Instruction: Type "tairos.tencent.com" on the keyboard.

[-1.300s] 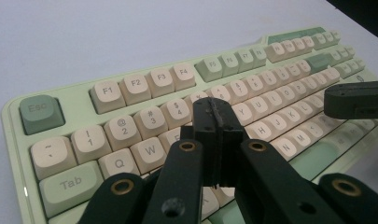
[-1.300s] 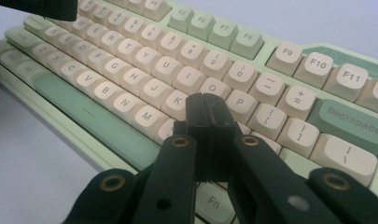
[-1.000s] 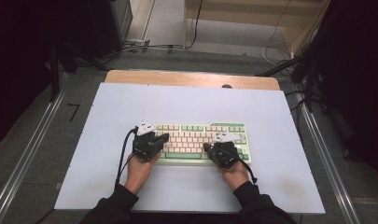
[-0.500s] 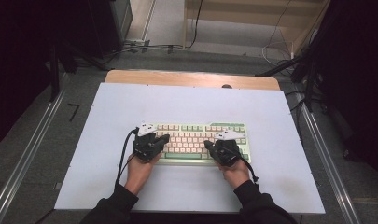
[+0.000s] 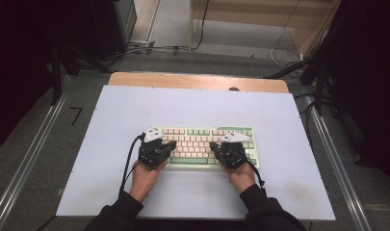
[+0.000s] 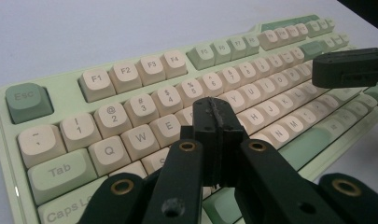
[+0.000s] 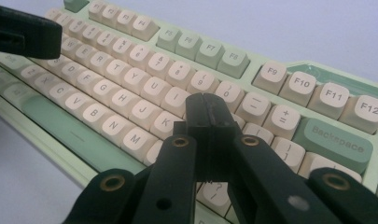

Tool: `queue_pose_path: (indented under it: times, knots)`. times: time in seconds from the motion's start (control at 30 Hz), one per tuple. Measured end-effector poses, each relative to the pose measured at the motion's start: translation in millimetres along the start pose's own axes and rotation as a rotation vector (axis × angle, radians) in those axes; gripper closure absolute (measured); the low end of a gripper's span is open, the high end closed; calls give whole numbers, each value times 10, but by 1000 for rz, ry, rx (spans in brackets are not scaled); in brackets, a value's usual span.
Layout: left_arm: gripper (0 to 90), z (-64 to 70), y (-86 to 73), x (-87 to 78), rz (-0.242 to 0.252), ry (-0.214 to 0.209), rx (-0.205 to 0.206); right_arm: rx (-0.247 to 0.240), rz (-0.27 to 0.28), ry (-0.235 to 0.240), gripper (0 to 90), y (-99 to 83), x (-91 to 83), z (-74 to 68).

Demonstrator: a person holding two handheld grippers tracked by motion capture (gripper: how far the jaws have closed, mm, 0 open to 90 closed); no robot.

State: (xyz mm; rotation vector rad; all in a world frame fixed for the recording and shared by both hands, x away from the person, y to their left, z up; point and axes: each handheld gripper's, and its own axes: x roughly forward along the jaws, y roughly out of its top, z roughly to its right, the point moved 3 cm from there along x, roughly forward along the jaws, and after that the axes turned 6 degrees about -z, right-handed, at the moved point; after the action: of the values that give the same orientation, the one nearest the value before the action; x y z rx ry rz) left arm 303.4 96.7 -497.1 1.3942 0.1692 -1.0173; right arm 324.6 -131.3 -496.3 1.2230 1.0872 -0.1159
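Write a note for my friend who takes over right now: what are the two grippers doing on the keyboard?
Left gripper: jaws shut, tip over the keys near R and T.
Right gripper: jaws shut, tip over the keys near K and L.
Keyboard: flat on the white table, near the person's edge.
Done: both grippers are set over the letter rows.
Left: probably pressing keys; whether any key is down now cannot be told.

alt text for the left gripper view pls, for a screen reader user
The left hand-held gripper, its two black jaws pressed shut, hovers over the letter keys of a pale green keyboard with cream keycaps, near E and R. The tip of the right hand-held gripper shows at the right edge.
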Motion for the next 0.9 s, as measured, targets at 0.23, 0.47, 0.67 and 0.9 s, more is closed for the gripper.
queue_pose_path:
  times: [0.23,0.47,0.67,0.9]
  knots:
    - [900,35,-50,24,-14,-2,6,7,13,-1,872,44,9,10]
    - [900,83,-95,70,-40,-3,20,15,19,-2,872,66,32,17]
    - [900,97,-122,99,-62,2,25,15,20,-3,872,71,31,18]
    - [900,101,-122,106,-71,2,26,16,18,-3,872,71,32,22]
